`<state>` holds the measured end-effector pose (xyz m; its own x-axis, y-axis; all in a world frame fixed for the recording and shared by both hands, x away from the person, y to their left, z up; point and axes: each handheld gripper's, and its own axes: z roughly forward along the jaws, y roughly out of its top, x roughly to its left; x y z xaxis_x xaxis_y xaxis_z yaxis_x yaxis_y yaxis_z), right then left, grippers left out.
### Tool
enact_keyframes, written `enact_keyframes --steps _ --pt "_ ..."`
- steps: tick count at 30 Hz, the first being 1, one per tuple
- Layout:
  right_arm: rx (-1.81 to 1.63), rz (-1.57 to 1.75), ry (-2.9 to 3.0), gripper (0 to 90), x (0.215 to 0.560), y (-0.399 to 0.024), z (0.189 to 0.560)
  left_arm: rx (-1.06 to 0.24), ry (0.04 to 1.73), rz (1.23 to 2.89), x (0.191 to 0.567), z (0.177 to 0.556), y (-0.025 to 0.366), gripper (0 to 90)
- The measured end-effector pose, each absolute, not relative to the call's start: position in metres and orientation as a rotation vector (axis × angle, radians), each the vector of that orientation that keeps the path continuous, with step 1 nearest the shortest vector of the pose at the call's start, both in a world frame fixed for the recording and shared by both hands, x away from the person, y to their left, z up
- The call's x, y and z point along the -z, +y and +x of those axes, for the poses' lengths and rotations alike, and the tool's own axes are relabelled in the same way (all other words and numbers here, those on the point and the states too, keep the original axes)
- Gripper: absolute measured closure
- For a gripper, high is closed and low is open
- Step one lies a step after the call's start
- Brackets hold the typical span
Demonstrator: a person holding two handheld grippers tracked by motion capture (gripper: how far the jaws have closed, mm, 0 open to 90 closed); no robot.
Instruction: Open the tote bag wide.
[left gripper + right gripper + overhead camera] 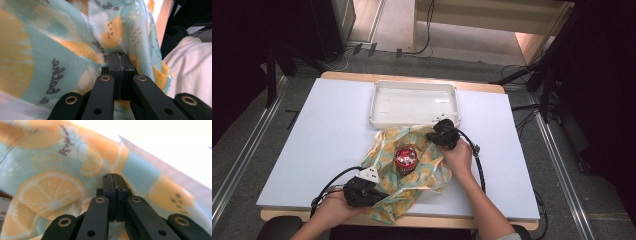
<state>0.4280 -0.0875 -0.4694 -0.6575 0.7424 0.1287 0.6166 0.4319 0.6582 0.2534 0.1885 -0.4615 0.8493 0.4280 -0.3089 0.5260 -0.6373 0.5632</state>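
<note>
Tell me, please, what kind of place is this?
Probably a lab or recording workspace, not a home: a white board laid over a wooden table, loose cables on the grey floor, and metal rails running along both sides.

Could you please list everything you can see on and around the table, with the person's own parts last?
cloth bag: one, pale blue with yellow lemon print, spread at table centre
can: one, red, standing on the bag's middle
tray: one, white, at the far edge behind the bag
table: one, white top
left gripper: one, black, shut on the bag's near edge
right gripper: one, black, shut on the bag's far edge
</note>
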Motion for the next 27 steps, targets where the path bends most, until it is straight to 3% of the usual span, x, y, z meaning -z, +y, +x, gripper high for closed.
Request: enact_keyframes --steps 9,19,27 --pt "-1.049 1.217 2.485 90.0 0.464 -0.091 0.428 0.166 0.713 2.325 0.456 0.255 0.193 90.0" --pt "-1.238 1.102 2.538 90.0 0.426 -0.085 0.395 0.064 0.768 2.245 0.423 0.26 0.202 87.7" --pt "-1.249 1.068 2.603 90.0 0.428 -0.081 0.382 0.008 0.792 2.208 0.4 0.28 0.203 87.9"
